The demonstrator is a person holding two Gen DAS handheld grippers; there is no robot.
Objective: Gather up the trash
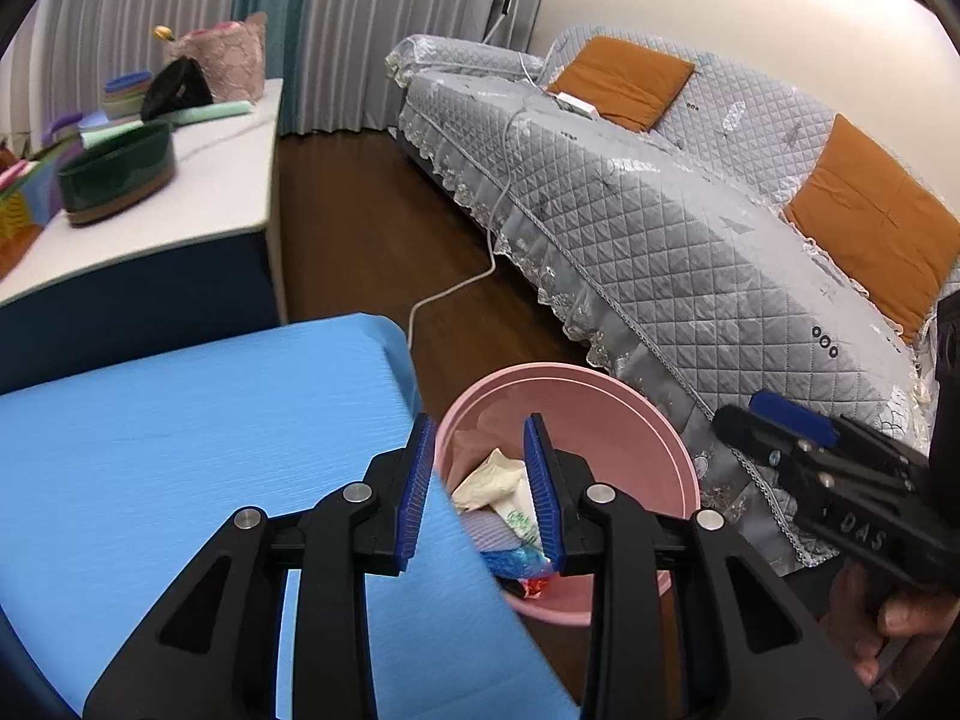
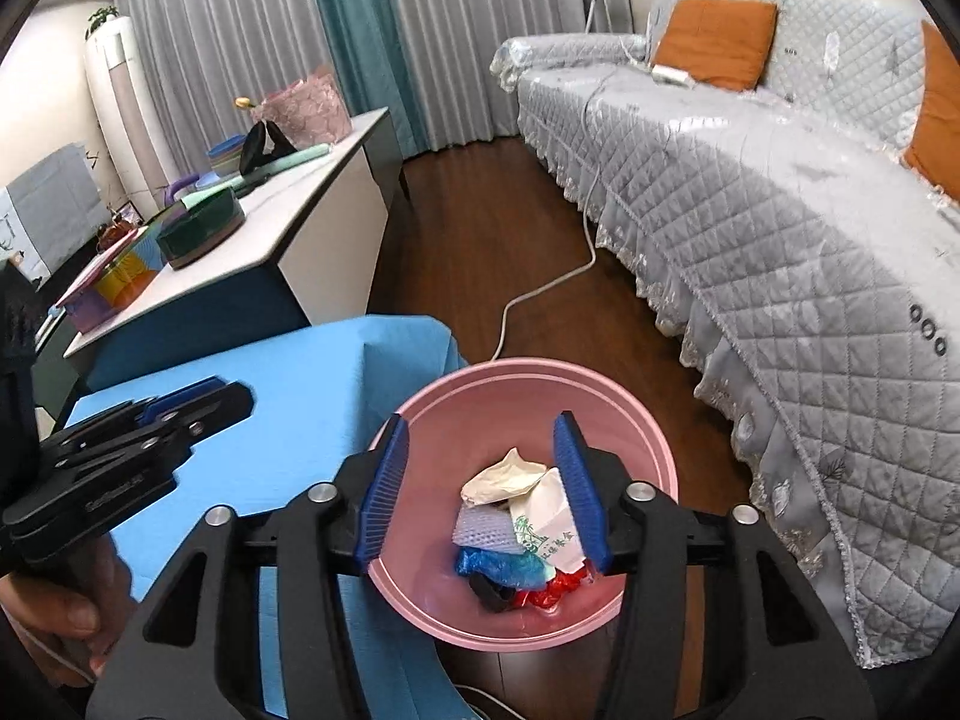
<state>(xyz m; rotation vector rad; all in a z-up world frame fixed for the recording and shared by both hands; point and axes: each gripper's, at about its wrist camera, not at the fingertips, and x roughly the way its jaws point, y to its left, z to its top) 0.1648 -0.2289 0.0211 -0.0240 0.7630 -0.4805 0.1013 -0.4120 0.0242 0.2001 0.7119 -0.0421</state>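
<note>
A pink bin (image 2: pixel 636 420) stands on the wood floor beside a blue-covered table (image 2: pixel 300 396). It holds several pieces of trash: a crumpled cream paper (image 2: pixel 504 477), a white printed wrapper (image 2: pixel 543 519), a blue plastic piece (image 2: pixel 501 567) and a red wrapper (image 2: pixel 555 588). My right gripper (image 2: pixel 480 489) is open and empty above the bin. My left gripper (image 1: pixel 480 489) is open and empty over the table edge and the bin (image 1: pixel 636 420). The trash (image 1: pixel 492 480) shows between its fingers. The right gripper also shows in the left wrist view (image 1: pixel 780 420).
A grey quilted sofa (image 2: pixel 750 192) with orange cushions (image 2: pixel 714 39) runs along the right. A white cable (image 2: pixel 540 294) lies on the floor. A white sideboard (image 2: pixel 282 222) at the left carries a dark green bowl (image 2: pixel 201 231) and other items.
</note>
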